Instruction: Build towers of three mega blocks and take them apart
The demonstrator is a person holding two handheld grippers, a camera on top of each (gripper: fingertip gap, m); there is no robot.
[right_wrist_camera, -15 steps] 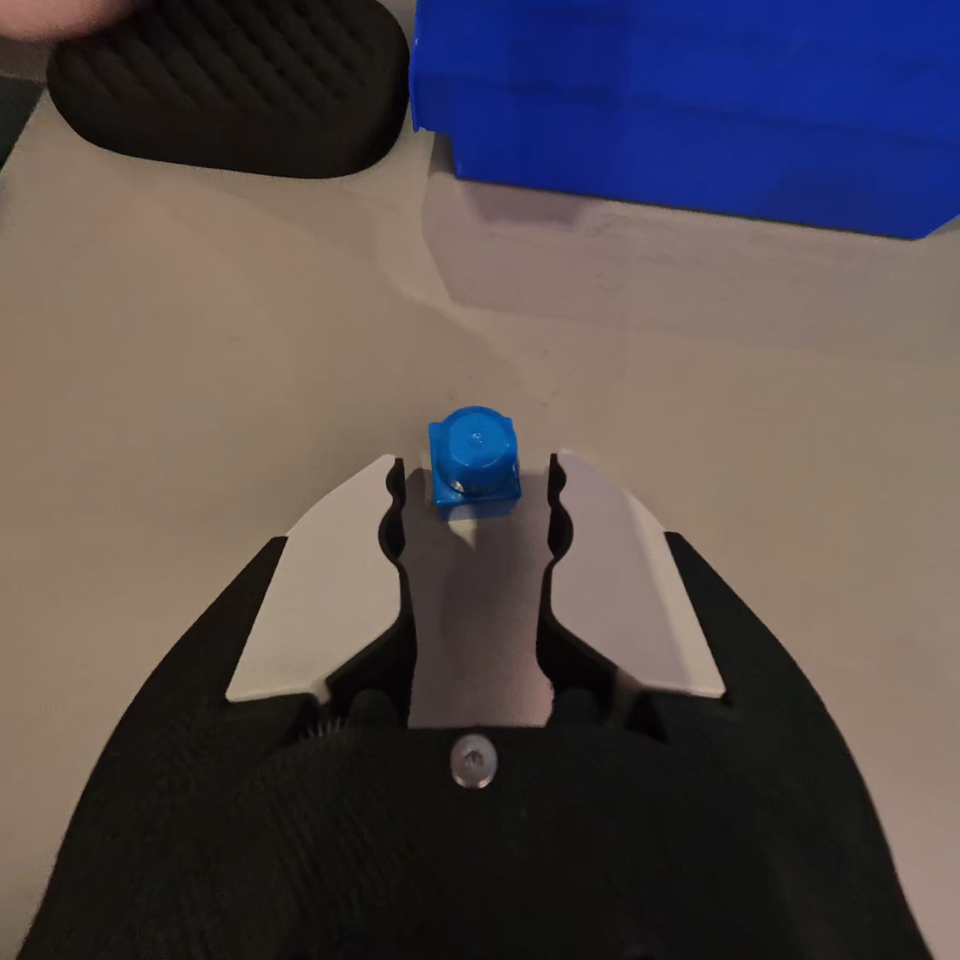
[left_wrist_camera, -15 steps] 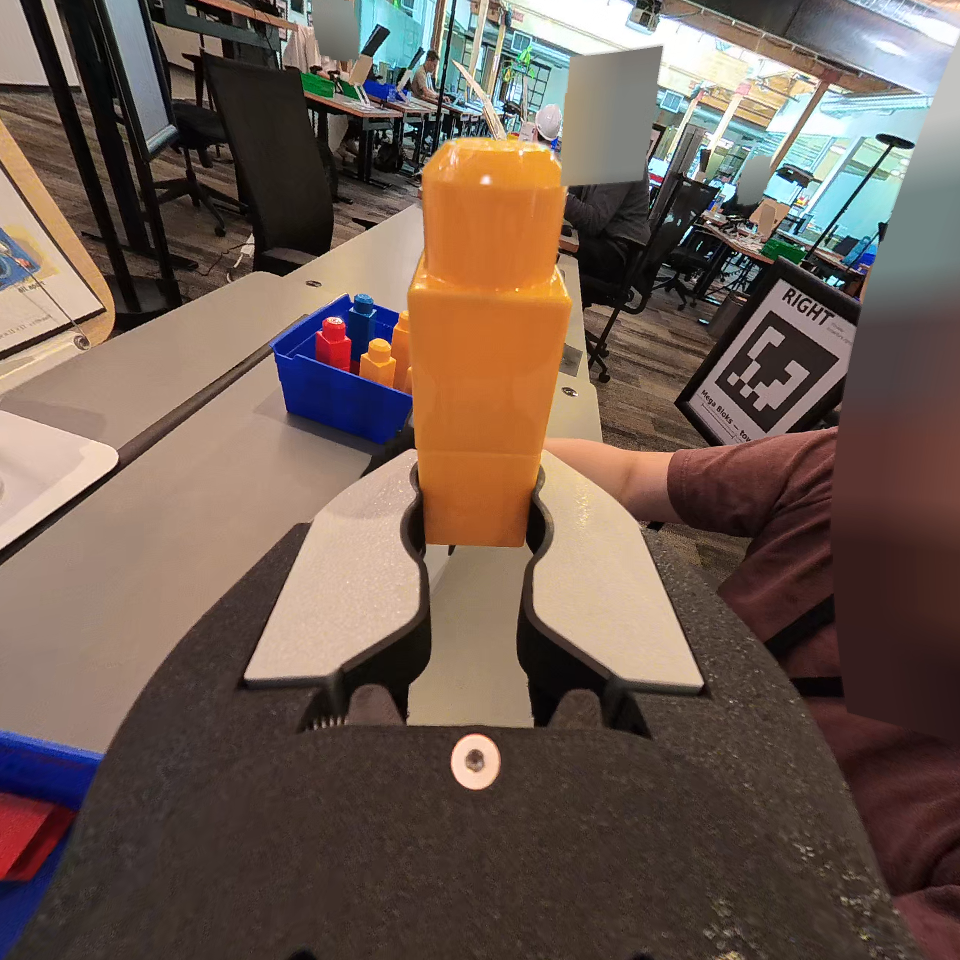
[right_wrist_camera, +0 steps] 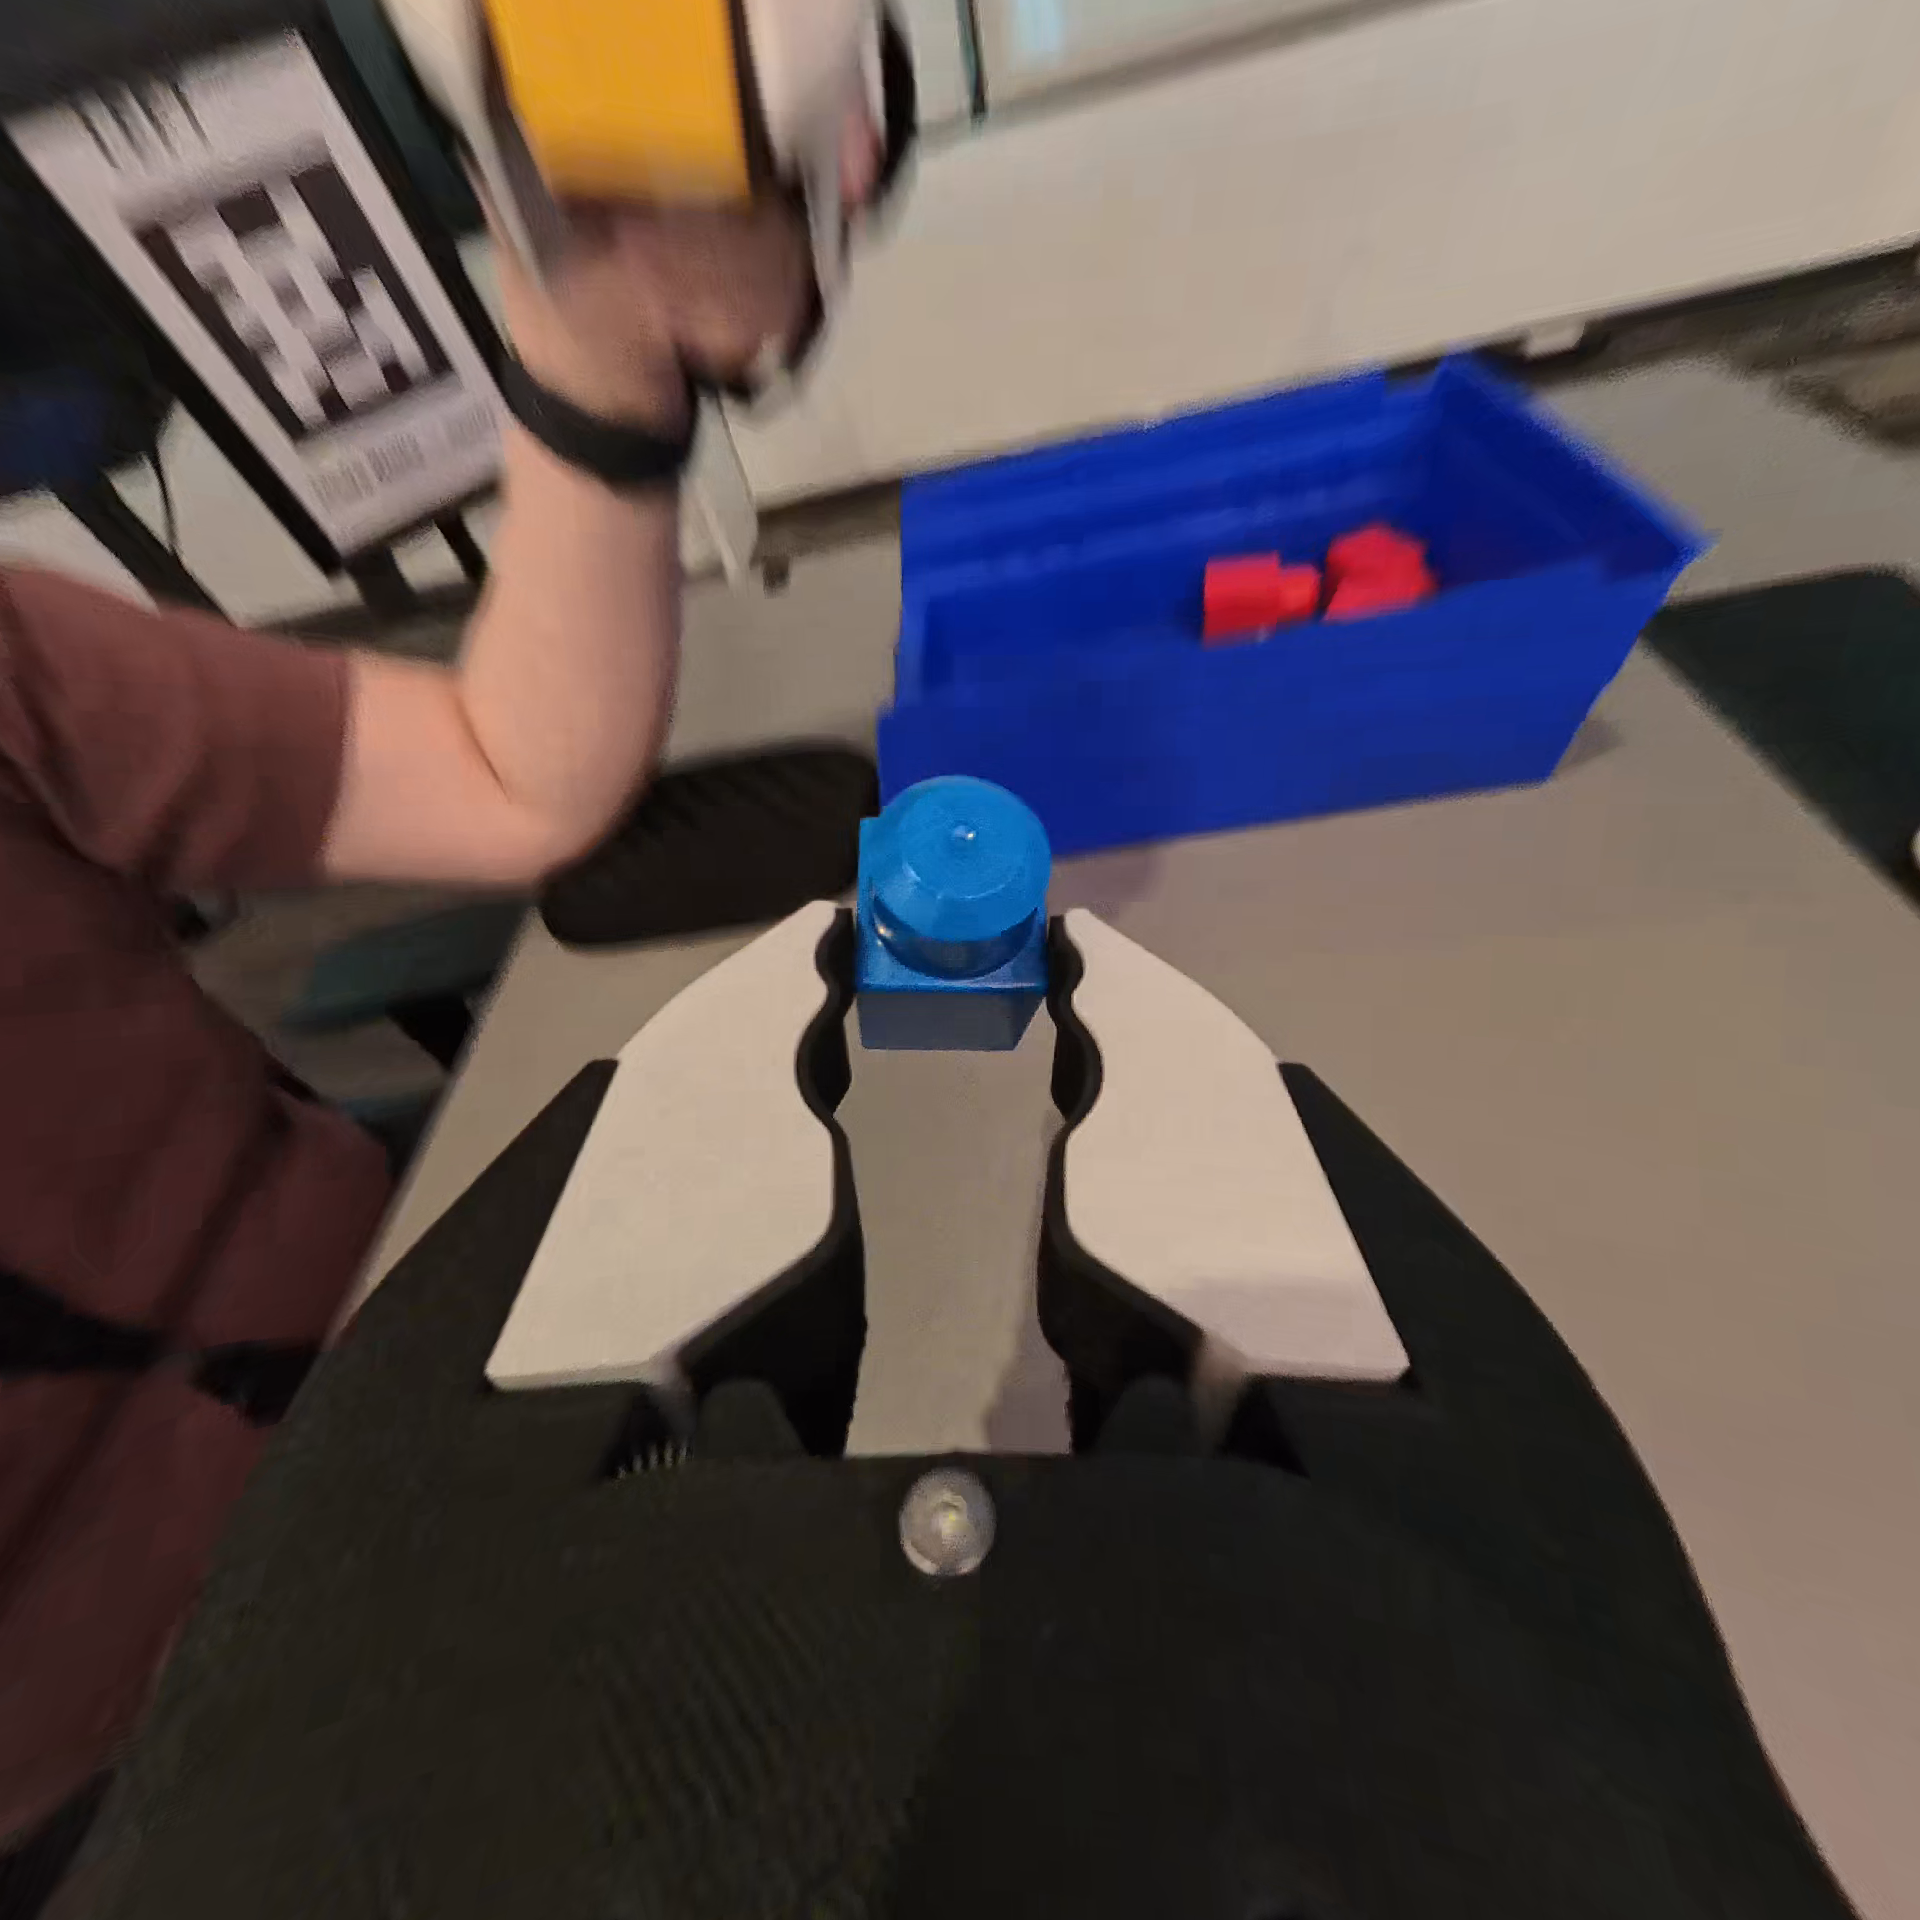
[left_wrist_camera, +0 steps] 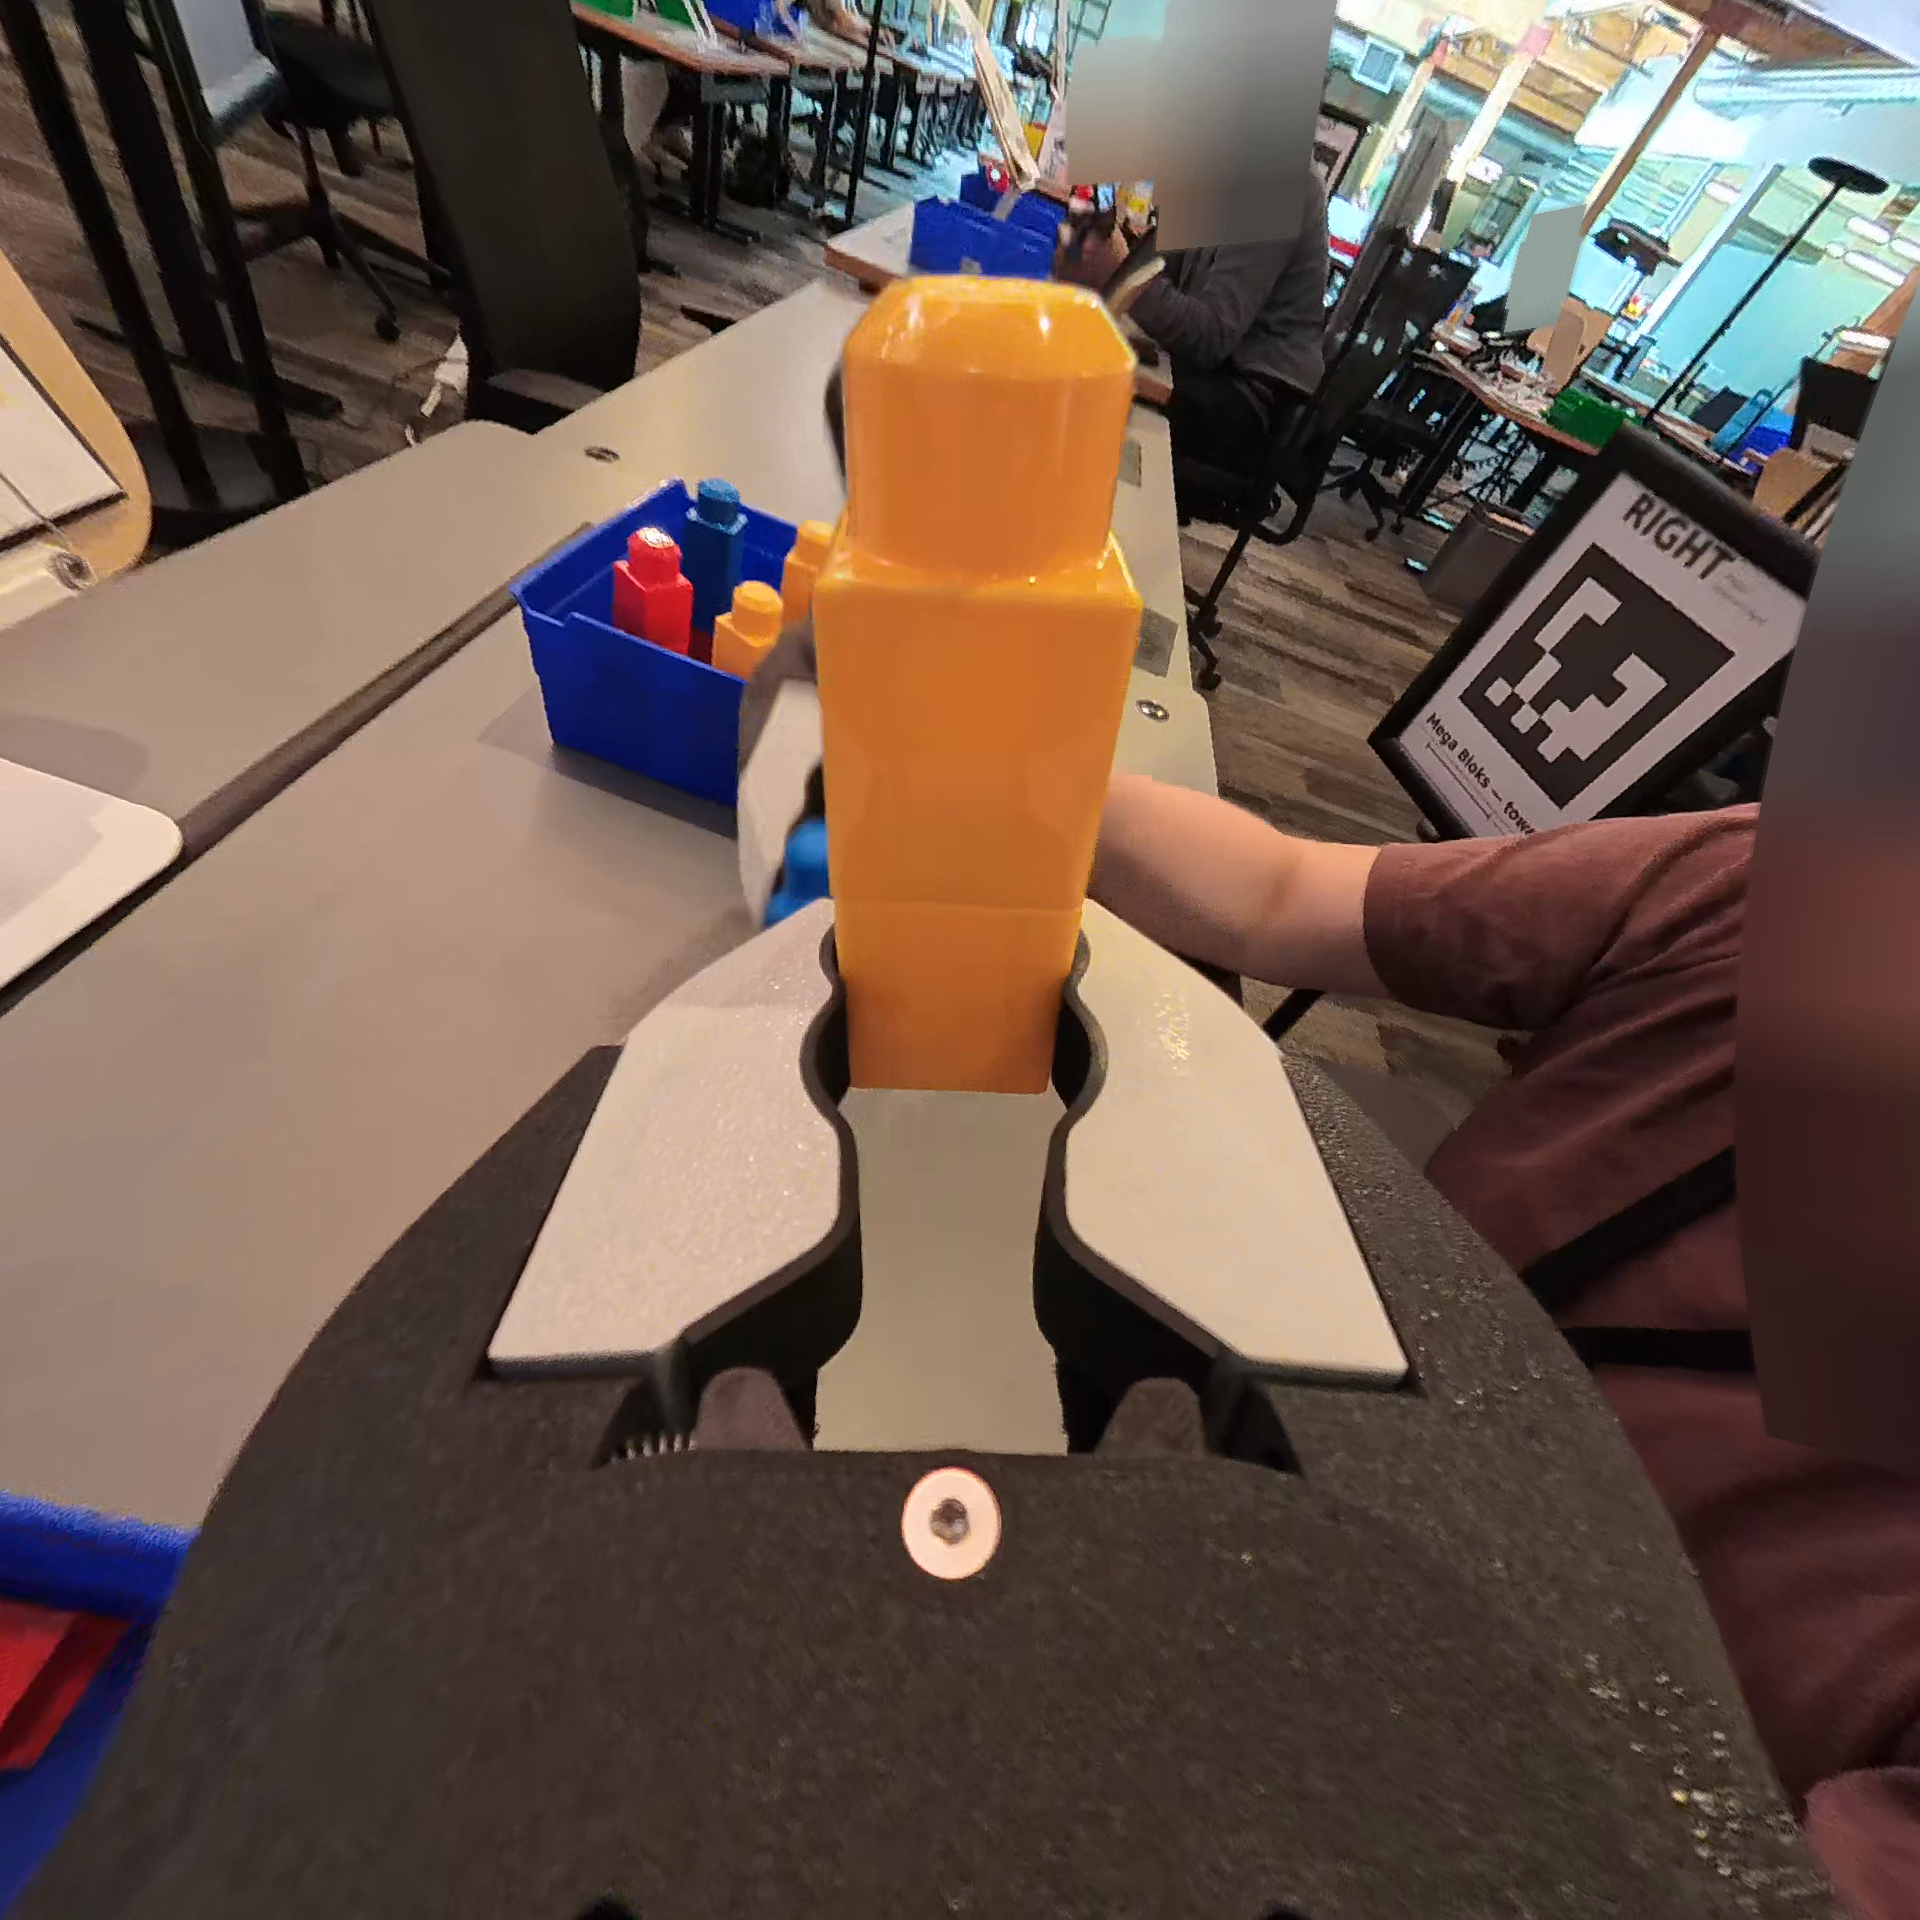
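Observation:
My left gripper (left_wrist_camera: 951,997) is shut on the bottom block of an orange tower (left_wrist_camera: 971,665) of two stacked blocks, held upright above the grey table (left_wrist_camera: 312,935). My right gripper (right_wrist_camera: 951,977) is shut on a blue block (right_wrist_camera: 951,925), stud facing forward, lifted off the table. In the left wrist view the right gripper (left_wrist_camera: 774,821) and its blue block (left_wrist_camera: 800,868) peek out just behind the tower's left side. In the right wrist view the left gripper with the orange tower (right_wrist_camera: 623,99) shows blurred at the top left.
A blue bin (left_wrist_camera: 613,686) with red, blue and orange blocks stands on the table beyond the tower. Another blue bin (right_wrist_camera: 1247,727) holds red blocks (right_wrist_camera: 1309,592). A black pad (right_wrist_camera: 717,842) lies left of it. A framed sign (left_wrist_camera: 1600,675) stands at the right. The person's arm (left_wrist_camera: 1247,894) reaches across. My right fingertips sit around 12 centimeters from my left ones.
My right gripper closed on the blue block and lifted it off the table, tilting up towards the left gripper. The orange tower stays held in my left gripper, now slightly lower in view.

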